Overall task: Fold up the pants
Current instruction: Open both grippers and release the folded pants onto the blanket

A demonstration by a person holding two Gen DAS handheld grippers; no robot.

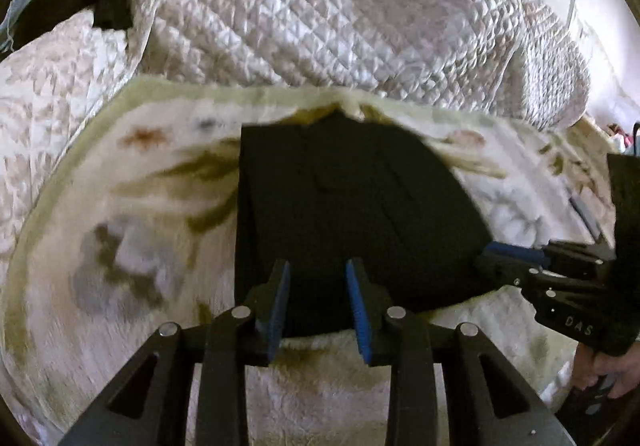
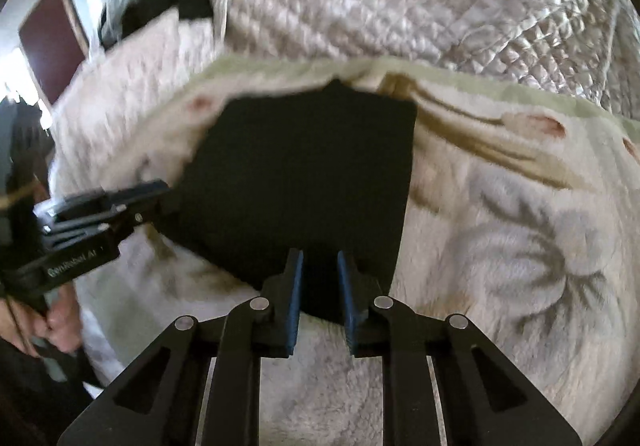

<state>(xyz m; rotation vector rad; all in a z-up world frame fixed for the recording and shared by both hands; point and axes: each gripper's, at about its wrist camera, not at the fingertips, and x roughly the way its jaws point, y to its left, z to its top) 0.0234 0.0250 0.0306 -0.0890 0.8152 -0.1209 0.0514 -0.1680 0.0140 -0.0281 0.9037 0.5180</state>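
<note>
Spread over a bed, a cream fleece blanket point(image 1: 132, 286) with a faded leaf-and-flower print carries the folded black pants point(image 1: 352, 213), which lie as a compact dark rectangle near the blanket's pale green far edge.

Seen from its own camera, the left gripper point(image 1: 318, 266) has its blue-padded jaws parted with a clear gap, poised over the near edge of the pants; the cloth shows dark between the pads, but nothing looks pinched. The right gripper point(image 2: 320, 258) stands narrower, its pads also apart over the near edge of the fabric, with no fold visibly caught. From the left camera the right gripper comes in from the side, its tips at the pants' right edge; whether they touch the cloth is unclear through the blur.

Beyond the blanket rises a bunched white quilted bedspread point(image 1: 320, 5). A dark framed panel point(image 2: 52, 41) stands against a white wall.
</note>
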